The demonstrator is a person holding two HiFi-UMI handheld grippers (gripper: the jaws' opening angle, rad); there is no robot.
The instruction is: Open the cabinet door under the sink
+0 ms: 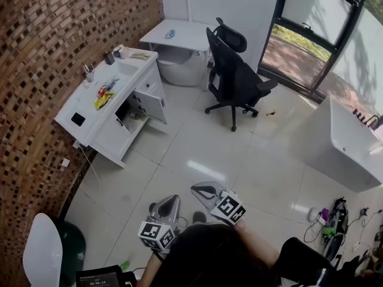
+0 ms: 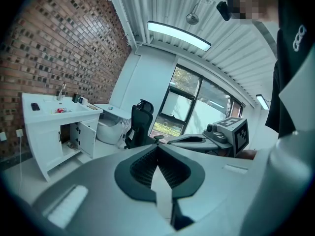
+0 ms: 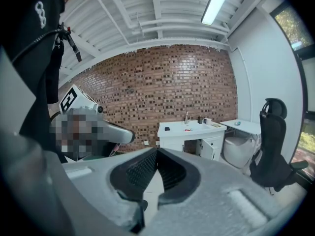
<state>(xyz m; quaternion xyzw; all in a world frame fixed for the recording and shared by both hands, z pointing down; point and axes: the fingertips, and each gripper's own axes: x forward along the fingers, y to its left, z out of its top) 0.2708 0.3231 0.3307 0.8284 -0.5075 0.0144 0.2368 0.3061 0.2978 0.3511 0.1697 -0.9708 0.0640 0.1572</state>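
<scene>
The white sink cabinet (image 1: 90, 127) stands against the brick wall at the left, far from me across the tiled floor. One of its doors (image 1: 151, 103) hangs open, showing a dark inside with shelves; small items lie on the counter. The cabinet (image 2: 47, 136) and the open door (image 2: 87, 137) also show in the left gripper view, and the cabinet (image 3: 189, 134) again in the right gripper view. My left gripper (image 1: 170, 202) and right gripper (image 1: 201, 189) are close to my body, both shut on nothing. The left gripper (image 2: 157, 149) and right gripper (image 3: 156, 151) have their jaw tips meeting.
A black office chair (image 1: 236, 70) stands mid-room, to the right of the cabinet. Behind it are a white table (image 1: 179, 34) and a rounded white fixture (image 1: 182, 67). A white tub (image 1: 341, 148) sits at the right, cables (image 1: 332, 223) lie lower right, and a white seat (image 1: 42, 250) is lower left.
</scene>
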